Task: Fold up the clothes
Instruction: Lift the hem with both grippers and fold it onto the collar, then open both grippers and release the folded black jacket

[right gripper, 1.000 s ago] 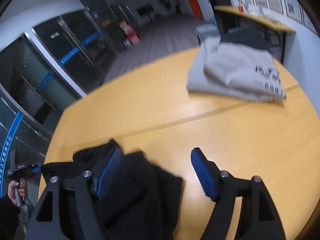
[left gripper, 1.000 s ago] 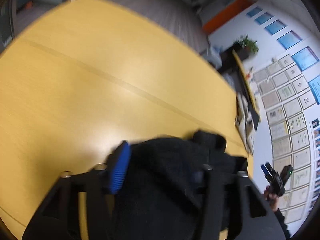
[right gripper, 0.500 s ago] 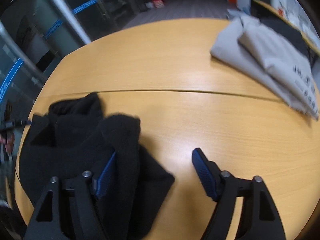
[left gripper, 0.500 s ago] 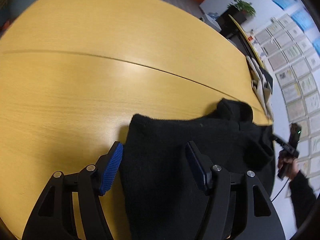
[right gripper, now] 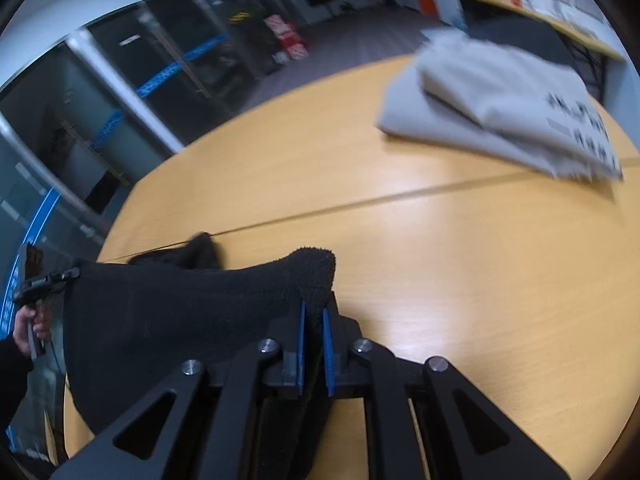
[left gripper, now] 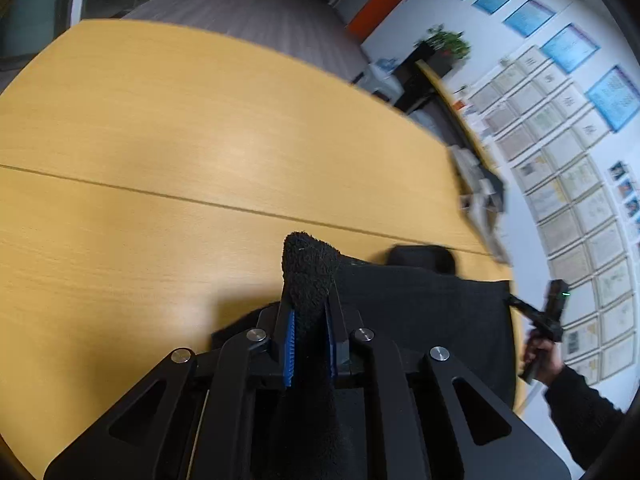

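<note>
A black fleece garment (left gripper: 420, 308) is held stretched between my two grippers above the yellow wooden table (left gripper: 168, 152). My left gripper (left gripper: 310, 320) is shut on one corner of it, which sticks up between the blue pads. My right gripper (right gripper: 314, 320) is shut on the other corner (right gripper: 312, 272). The cloth (right gripper: 168, 312) spans leftward in the right wrist view toward the other hand-held gripper (right gripper: 36, 284). In the left wrist view the right gripper (left gripper: 548, 316) shows at the far right edge.
A folded grey garment (right gripper: 504, 108) with black print lies at the table's far right; it also shows blurred in the left wrist view (left gripper: 480, 200). A seam (right gripper: 400, 196) runs across the table. Glass walls and a certificate wall (left gripper: 568, 152) surround the room.
Both grippers were open over the black garment lying on the table. Both have now closed on its corners and lifted it, pulling it taut between them.
</note>
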Motion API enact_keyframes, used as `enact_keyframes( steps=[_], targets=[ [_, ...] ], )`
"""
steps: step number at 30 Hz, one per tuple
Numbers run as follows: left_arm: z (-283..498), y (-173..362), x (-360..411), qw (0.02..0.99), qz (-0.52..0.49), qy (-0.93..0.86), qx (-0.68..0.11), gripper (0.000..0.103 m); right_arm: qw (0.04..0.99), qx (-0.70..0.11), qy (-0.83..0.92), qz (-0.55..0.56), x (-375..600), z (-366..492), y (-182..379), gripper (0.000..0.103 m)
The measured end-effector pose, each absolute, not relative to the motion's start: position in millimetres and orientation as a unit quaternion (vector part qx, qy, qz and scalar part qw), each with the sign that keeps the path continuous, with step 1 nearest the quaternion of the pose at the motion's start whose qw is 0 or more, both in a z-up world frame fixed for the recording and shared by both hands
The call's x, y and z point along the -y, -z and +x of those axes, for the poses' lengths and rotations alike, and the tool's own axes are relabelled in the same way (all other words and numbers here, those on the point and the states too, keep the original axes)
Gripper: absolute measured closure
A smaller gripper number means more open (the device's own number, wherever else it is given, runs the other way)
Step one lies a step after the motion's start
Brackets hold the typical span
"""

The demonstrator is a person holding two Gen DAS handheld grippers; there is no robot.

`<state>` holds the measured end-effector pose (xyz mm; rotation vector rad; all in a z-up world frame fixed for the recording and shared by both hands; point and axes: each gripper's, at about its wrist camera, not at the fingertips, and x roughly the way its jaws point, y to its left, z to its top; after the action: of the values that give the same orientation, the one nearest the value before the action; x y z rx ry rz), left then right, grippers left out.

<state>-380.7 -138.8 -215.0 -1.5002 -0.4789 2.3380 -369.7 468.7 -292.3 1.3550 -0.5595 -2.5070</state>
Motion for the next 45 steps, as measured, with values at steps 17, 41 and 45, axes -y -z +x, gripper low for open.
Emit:
enact_keyframes(
  steps=[17, 41, 45],
  targets=[
    [-307, 126, 148, 0.125, -0.410, -0.902, 0.062, 0.028, 0.028, 0.232, 0.876, 0.423, -449, -187, 209, 0.024],
    [-318, 261, 22, 0.308, -0.433, -0.792, -0.301, 0.012, -0.008, 0.494, 0.784, 0.377, -382, -109, 333, 0.024],
    [-323, 275, 23, 0.320, -0.431, -0.794, -0.287, 0.012, -0.028, 0.517, 0.777, 0.357, -379, -109, 344, 0.027]
  ],
)
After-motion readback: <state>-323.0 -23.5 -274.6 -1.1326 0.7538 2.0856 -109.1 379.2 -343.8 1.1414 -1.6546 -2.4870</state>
